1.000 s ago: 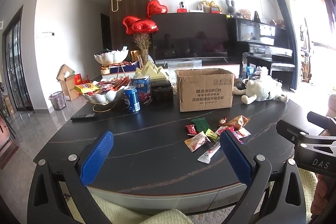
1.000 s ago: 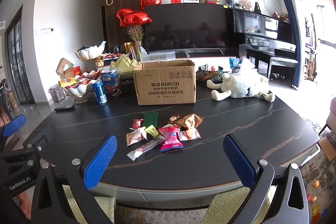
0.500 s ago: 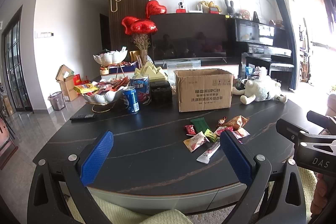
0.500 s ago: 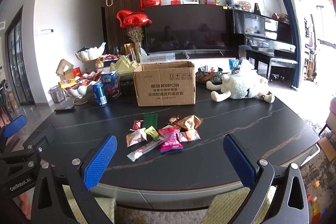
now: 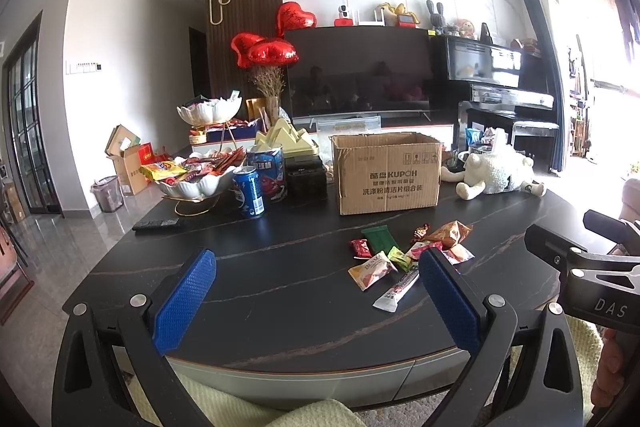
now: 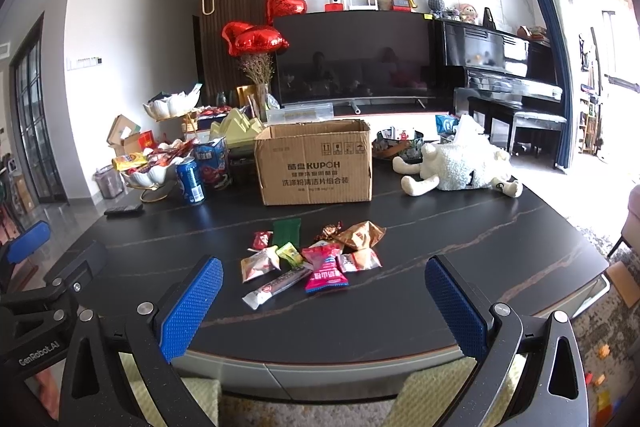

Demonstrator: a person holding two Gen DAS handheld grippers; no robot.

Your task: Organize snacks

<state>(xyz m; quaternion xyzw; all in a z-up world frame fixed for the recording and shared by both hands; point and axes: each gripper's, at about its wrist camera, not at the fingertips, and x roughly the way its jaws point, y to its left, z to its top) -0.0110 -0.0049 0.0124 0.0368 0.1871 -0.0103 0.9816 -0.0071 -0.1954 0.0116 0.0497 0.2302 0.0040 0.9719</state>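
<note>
A dark marble-look table (image 6: 460, 251) fills the view. Both tongs hover at its near edge, each spread wide with nothing between the blue pads: the left gripper (image 5: 316, 295) and the right gripper (image 6: 324, 301). A small heap of wrapped snacks (image 6: 316, 259) lies loose toward the near edge of the table, in front of the right gripper. Behind the heap, toward the far edge, stands an open cardboard box (image 6: 316, 163). A blue drink can (image 6: 191, 182) and a white bowl (image 6: 154, 177) of sweets sit near the far left edge, a white plush toy (image 6: 460, 167) near the far right.
</note>
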